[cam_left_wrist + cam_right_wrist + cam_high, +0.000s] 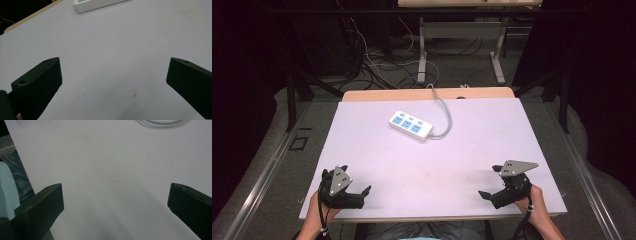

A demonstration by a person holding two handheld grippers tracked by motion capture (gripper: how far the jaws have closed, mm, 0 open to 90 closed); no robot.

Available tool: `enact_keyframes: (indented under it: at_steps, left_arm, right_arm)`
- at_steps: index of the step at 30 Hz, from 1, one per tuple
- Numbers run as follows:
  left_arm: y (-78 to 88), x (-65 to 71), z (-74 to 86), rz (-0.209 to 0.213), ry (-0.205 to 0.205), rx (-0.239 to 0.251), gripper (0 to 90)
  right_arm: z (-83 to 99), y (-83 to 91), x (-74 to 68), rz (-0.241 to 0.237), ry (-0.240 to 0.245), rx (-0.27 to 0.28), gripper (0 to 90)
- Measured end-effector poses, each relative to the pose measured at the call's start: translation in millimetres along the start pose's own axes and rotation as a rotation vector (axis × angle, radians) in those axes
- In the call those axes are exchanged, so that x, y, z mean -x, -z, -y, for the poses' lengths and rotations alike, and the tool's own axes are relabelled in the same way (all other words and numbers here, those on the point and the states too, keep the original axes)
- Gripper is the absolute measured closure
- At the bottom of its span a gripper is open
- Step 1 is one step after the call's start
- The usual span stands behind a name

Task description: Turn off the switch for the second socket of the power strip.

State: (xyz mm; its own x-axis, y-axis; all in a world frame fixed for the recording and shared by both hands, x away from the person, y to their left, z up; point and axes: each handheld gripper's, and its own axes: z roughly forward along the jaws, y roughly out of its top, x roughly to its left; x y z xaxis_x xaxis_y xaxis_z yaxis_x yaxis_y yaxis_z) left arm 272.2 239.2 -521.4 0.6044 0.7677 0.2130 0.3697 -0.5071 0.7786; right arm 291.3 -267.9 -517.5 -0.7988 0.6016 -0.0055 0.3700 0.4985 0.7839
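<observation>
Both claws are wide open with nothing in them: left gripper at 7 o'clock, right gripper at 5, resting near the table edge. I'm eyeing the power strip up at 12, well apart from both. Looks like rigid, light, slick plastic, so I'd pinch across its narrow sides, not the springy cord.

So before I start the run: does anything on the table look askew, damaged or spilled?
Nothing stands out. The white three-socket power strip lies flat, angled to the table edge, its grey cable trailing off the far side. Faint stains only.
</observation>
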Motion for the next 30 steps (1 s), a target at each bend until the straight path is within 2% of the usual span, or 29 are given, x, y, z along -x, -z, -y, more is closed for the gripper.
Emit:
enact_keyframes:
  at_steps: [5,7,8,9,12,20,21,22,24,28,30]
  left_arm:
    - [0.1,0.0,-1.3,0.005,0.011,-0.015,0.1]
    - [-0.1,-0.2,-2.2,-0.005,0.006,-0.010,0.0]
    - [0.2,-0.6,-2.9,-0.010,-0.001,-0.012,0.0]
    - [-0.1,0.2,-3.3,-0.004,0.013,-0.010,0.0]
    - [-1.5,0.3,-5.9,-0.007,0.002,-0.020,0.0]
    - [-1.7,-0.8,-9.7,-0.010,0.005,-0.010,0.0]
    - [-1.6,-1.6,-10.3,-0.017,0.006,-0.004,0.0]
    - [-1.6,-1.6,-10.3,-0.017,0.006,-0.004,0.0]
    - [-0.2,-1.9,-11.6,-0.015,0.014,-0.001,0.0]
    - [1.7,-3.9,-14.8,-0.028,0.005,0.005,0.0]
    - [1.2,-5.7,-16.7,-0.033,0.009,0.013,0.0]
  right_arm:
    - [0.5,-0.4,0.4,0.008,0.002,0.006,0.0]
    - [0.4,0.1,0.6,0.001,0.003,-0.006,0.0]
    - [0.8,-0.3,0.5,0.003,0.003,0.007,0.0]
    - [0.8,-0.3,0.5,0.003,0.003,0.007,0.0]
    - [0.4,0.0,-0.1,0.000,0.006,0.004,0.0]
    - [-0.4,-2.2,1.5,-0.010,0.002,0.003,0.0]
    - [-0.4,-2.1,2.4,-0.008,0.014,0.008,0.0]
    - [-0.2,-1.3,1.6,-0.012,-0.002,-0.002,0.0]
    - [0.1,-1.5,1.7,-0.012,-0.001,0.002,0.0]
    - [0.0,-1.3,2.6,-0.008,0.010,0.006,0.0]
    - [0.3,-1.4,1.9,-0.004,-0.002,0.008,0.0]
